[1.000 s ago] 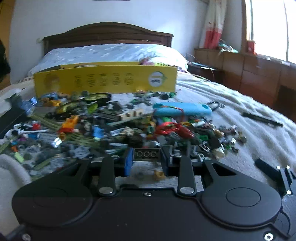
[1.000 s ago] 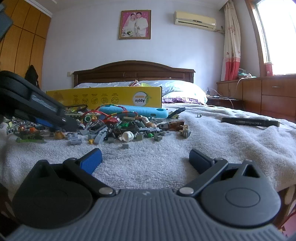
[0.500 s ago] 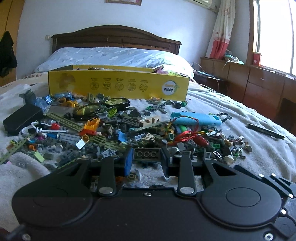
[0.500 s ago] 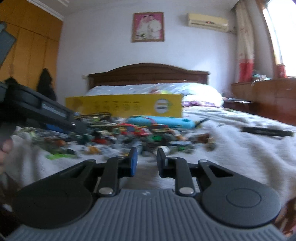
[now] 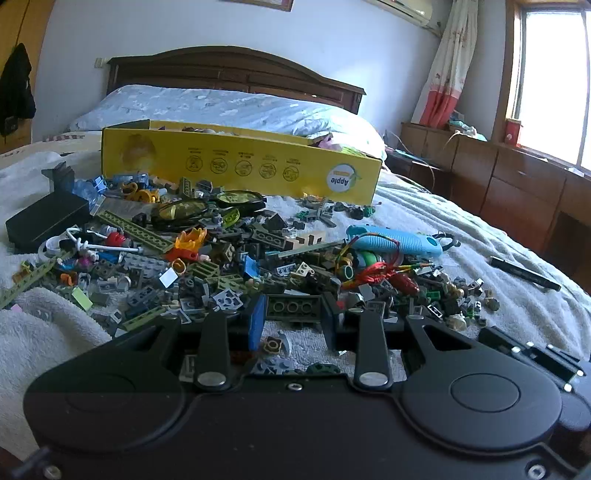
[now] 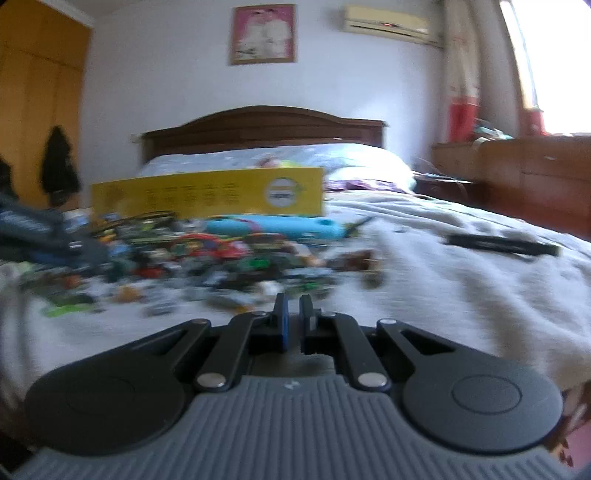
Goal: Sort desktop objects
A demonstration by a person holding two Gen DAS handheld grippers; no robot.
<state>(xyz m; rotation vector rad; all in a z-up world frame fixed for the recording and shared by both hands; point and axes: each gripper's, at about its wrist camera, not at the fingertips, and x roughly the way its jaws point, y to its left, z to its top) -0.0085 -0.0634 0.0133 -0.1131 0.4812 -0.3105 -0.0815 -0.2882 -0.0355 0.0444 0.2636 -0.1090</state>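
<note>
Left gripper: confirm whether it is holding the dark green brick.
Yes, the left gripper has the dark green brick clamped between its fingers, above the white towel.

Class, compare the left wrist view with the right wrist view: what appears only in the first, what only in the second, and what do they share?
Only the left wrist view shows the left gripper with its jaws closed on a dark green brick, and a black box at the pile's left edge.

Only the right wrist view shows the right gripper with its jaws shut on nothing visible, and a whole framed picture on the wall.

Both show the yellow box, the blue case, the black pen and the brick pile.
</note>
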